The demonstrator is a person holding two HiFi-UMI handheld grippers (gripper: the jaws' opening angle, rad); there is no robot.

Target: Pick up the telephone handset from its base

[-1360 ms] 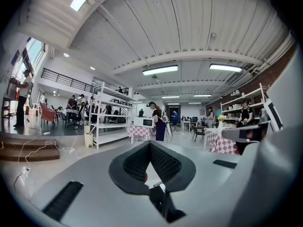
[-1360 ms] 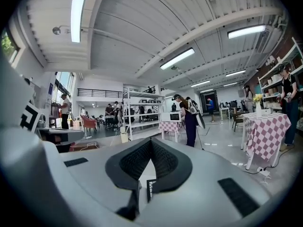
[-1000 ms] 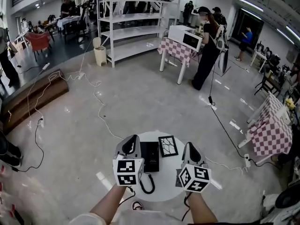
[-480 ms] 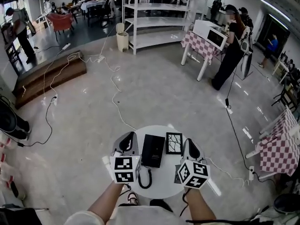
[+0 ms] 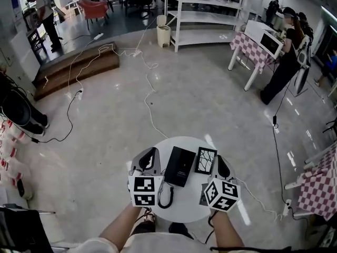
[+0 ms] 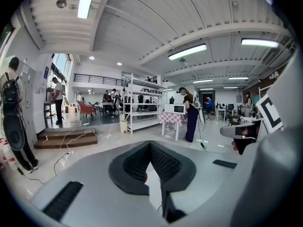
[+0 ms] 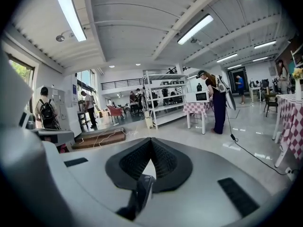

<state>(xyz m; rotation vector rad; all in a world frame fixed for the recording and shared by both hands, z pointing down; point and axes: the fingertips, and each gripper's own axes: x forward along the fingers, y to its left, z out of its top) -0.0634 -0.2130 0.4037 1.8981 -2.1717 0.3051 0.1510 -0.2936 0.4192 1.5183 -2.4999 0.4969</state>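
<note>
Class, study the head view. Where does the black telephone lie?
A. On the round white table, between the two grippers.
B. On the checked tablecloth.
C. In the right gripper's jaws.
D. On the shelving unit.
A: the black telephone lies on the round white table between the left gripper and the right gripper, both shut and empty.

left gripper (image 5: 149,154): pale grey moulded shell, black ribbed fingers (image 6: 135,163) | right gripper (image 5: 221,166): matching grey shell, black ribbed fingers (image 7: 165,162) | left marker cube (image 5: 145,191): white faces, black square markers | right marker cube (image 5: 221,195): same pattern | clothing: light-coloured top (image 5: 158,245), forearms uncovered
</note>
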